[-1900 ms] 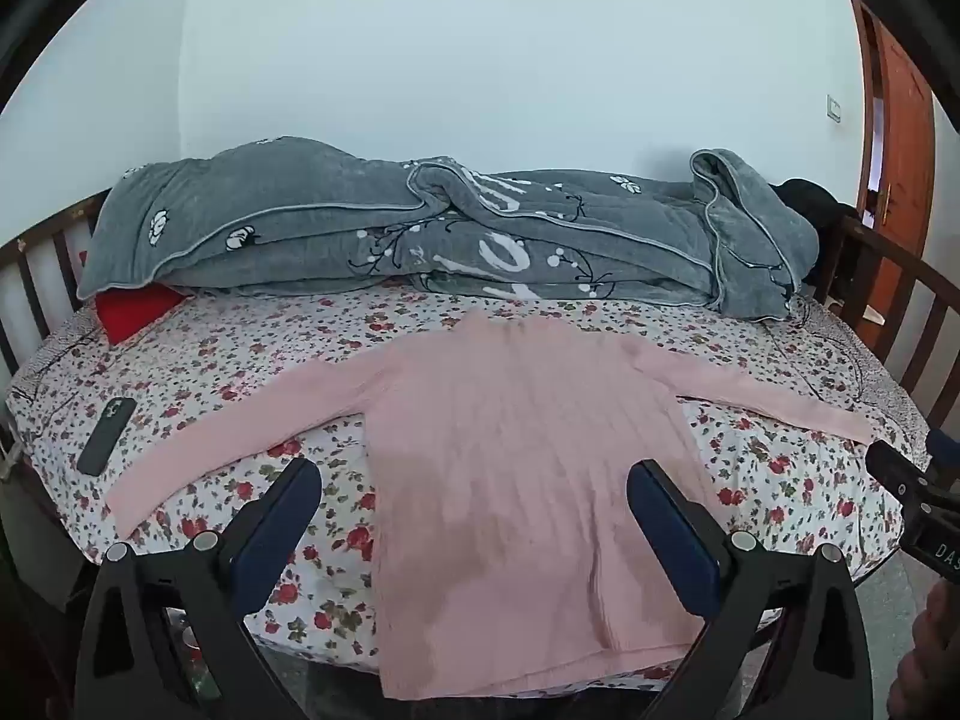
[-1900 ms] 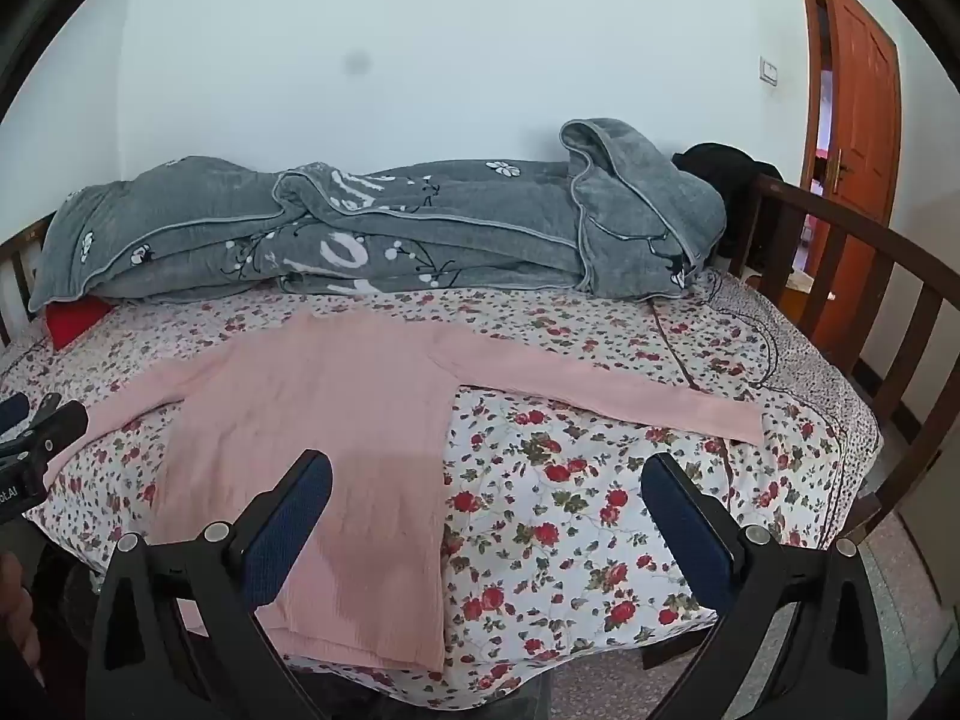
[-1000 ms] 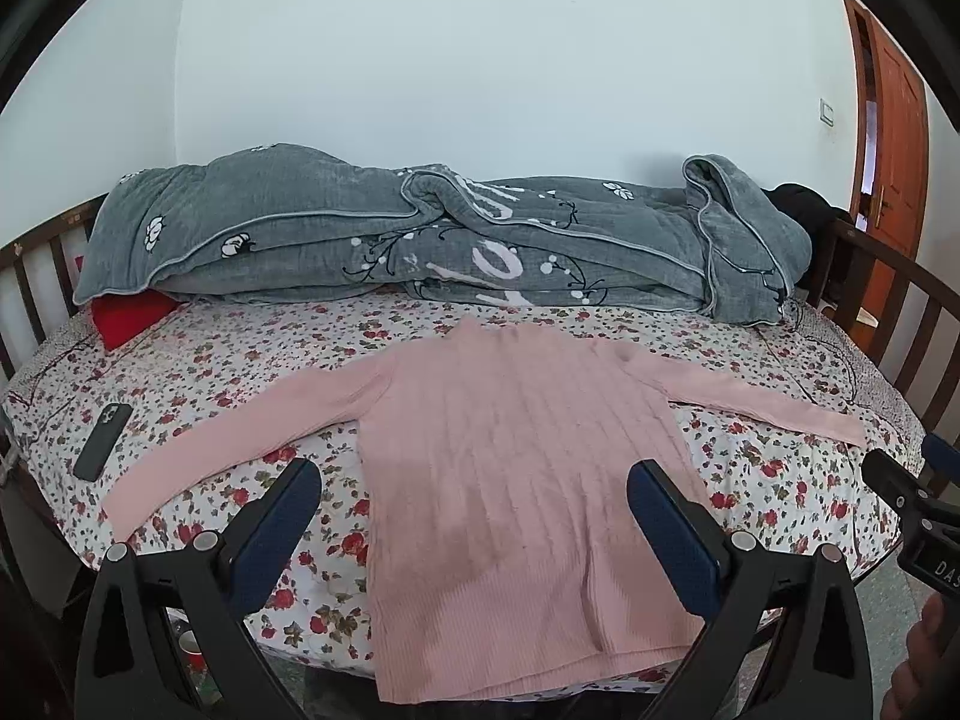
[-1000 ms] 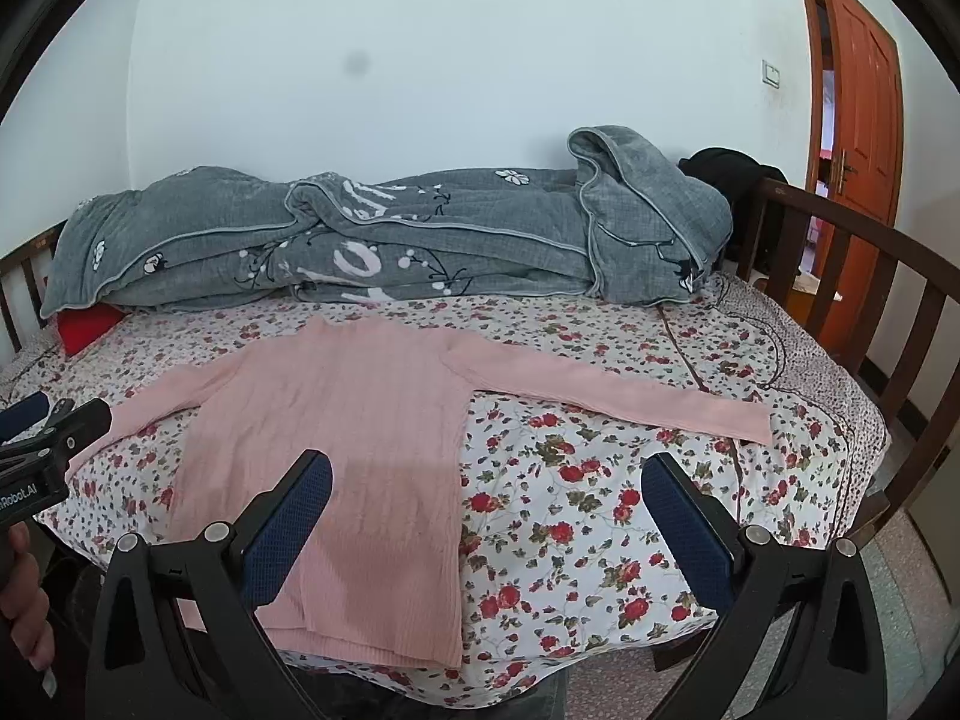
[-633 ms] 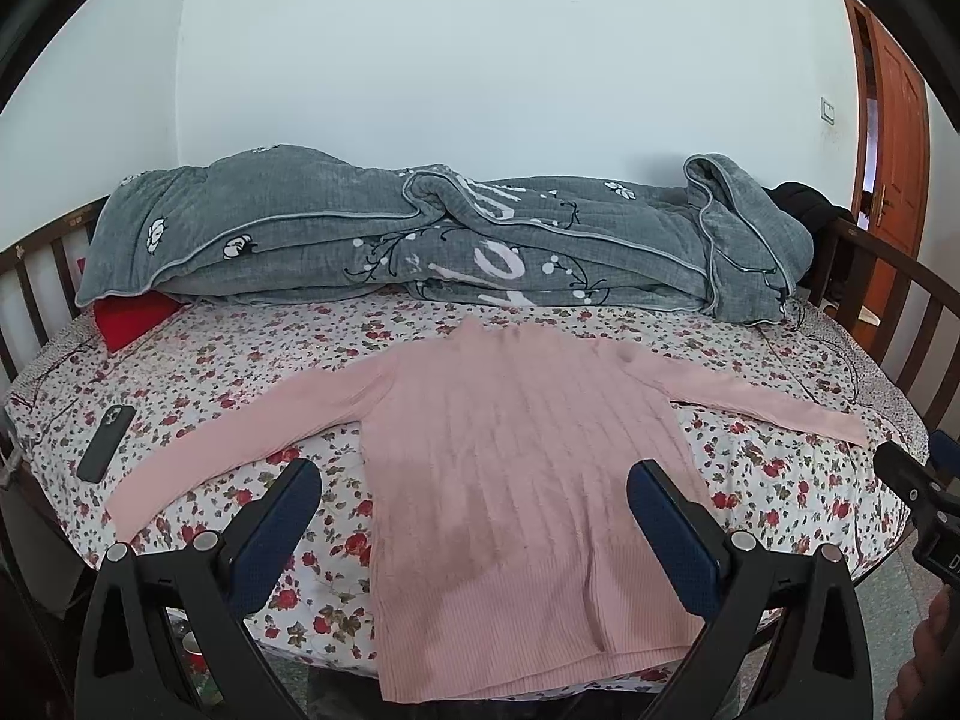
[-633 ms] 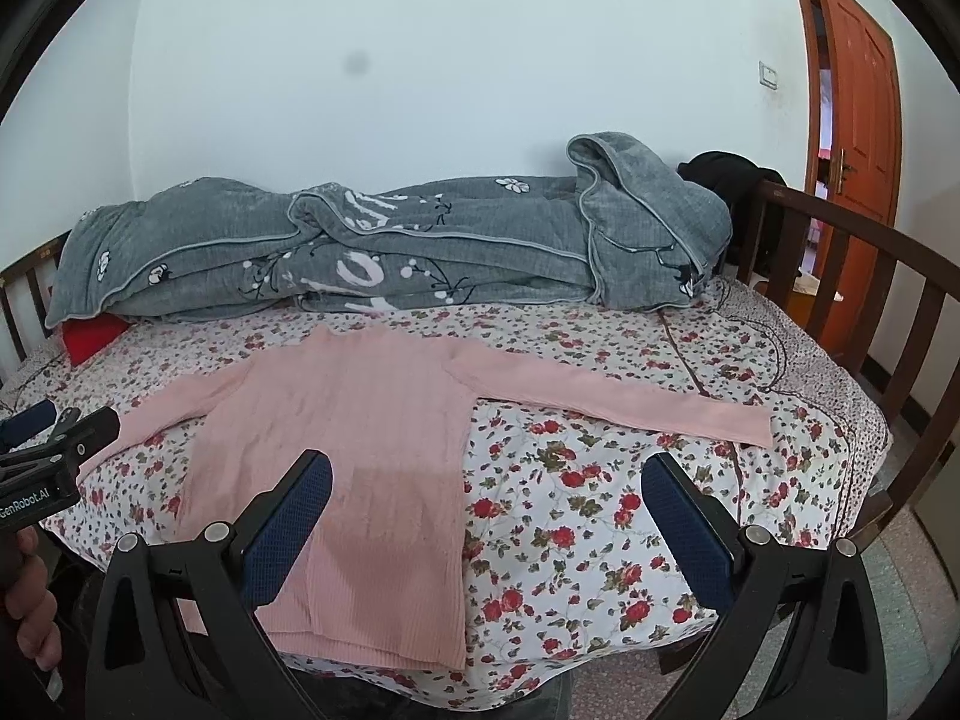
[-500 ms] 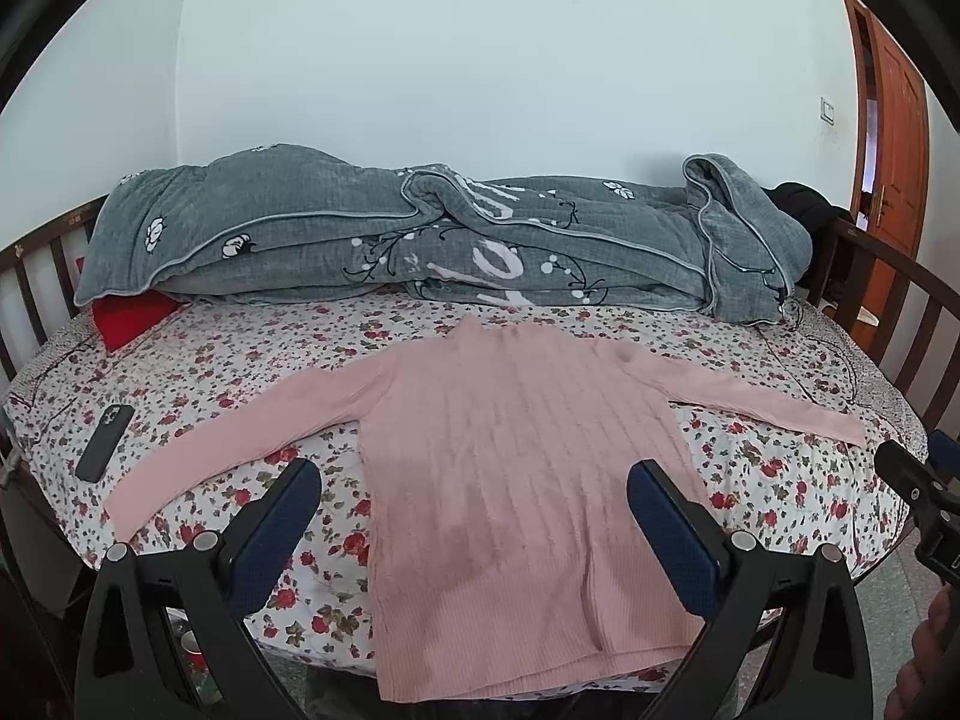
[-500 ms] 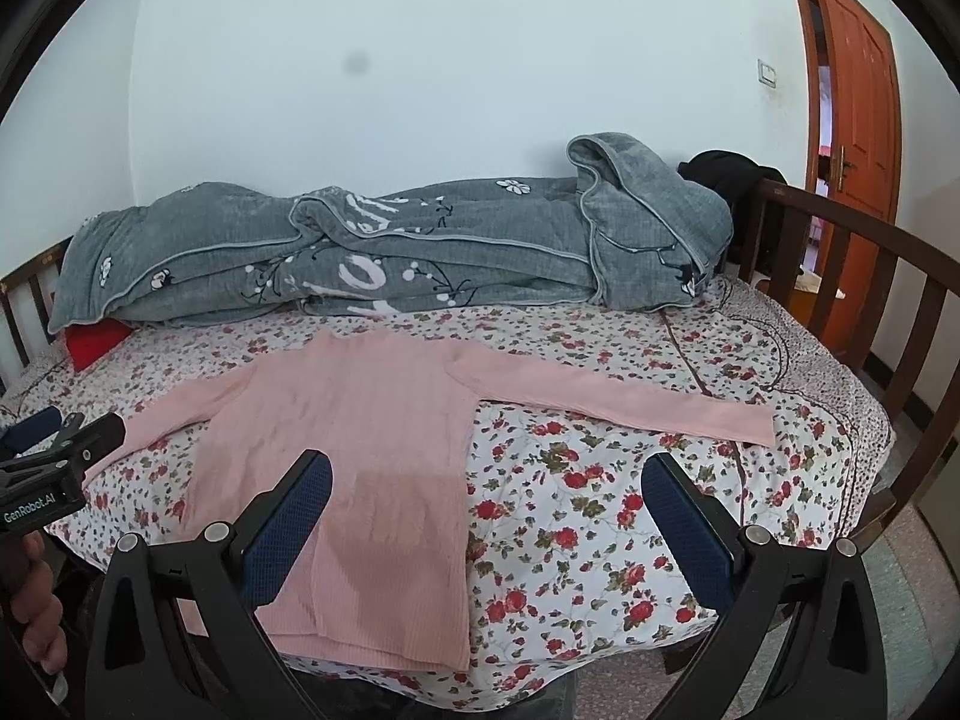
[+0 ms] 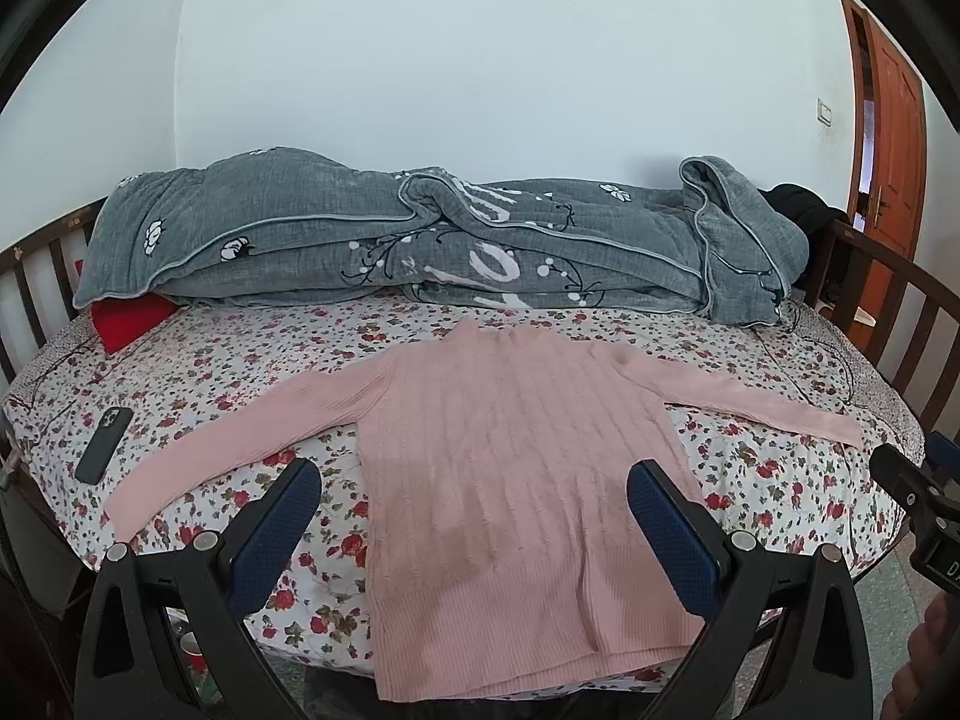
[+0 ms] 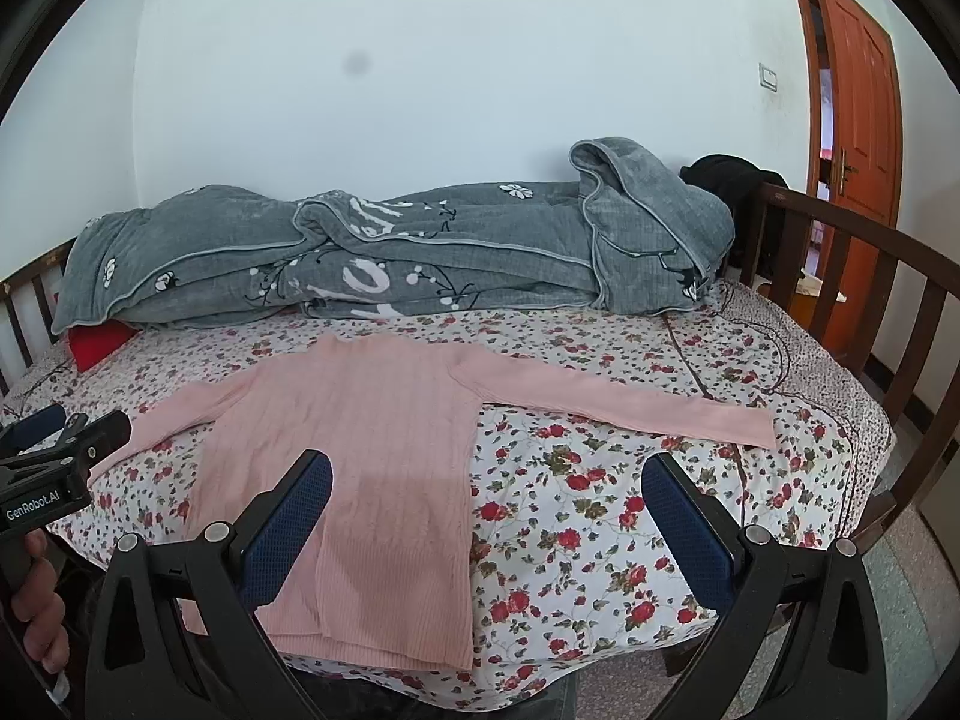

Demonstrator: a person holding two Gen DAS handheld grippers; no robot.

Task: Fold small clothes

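Ahead of both grippers, a bed (image 9: pixel 252 360) under a floral sheet, ringed by dark wooden rails (image 10: pixel 900 312). Across its far side, well beyond the fingertips, a rumpled grey quilt (image 9: pixel 456 246) against the white wall. On the sheet, spread flat with hem at the near edge — a pink ribbed sweater (image 9: pixel 516 468), sleeves stretched out to either side. Directly in front of the left gripper (image 9: pixel 474 516), body of the sweater framed between the blue pads (image 9: pixel 276 528); jaws spread wide, holding nothing, hovering short of the fabric. Right gripper (image 10: pixel 487 519) likewise gaping and empty, offset to the right of the sweater's body, right sleeve (image 10: pixel 630 405) lying across its line ahead, bare floral sheet between the fingers. Far right, past the rail, an orange-brown door (image 10: pixel 858 114). Draped at the far right corner behind the quilt, something black (image 10: pixel 729 177) — too bunched to name. Tucked under the quilt's left end, a red cushion (image 9: pixel 129 321). Left of the left gripper, near the left sleeve's cuff but apart from it, a dark phone (image 9: pixel 105 444) lying flat on the sheet.
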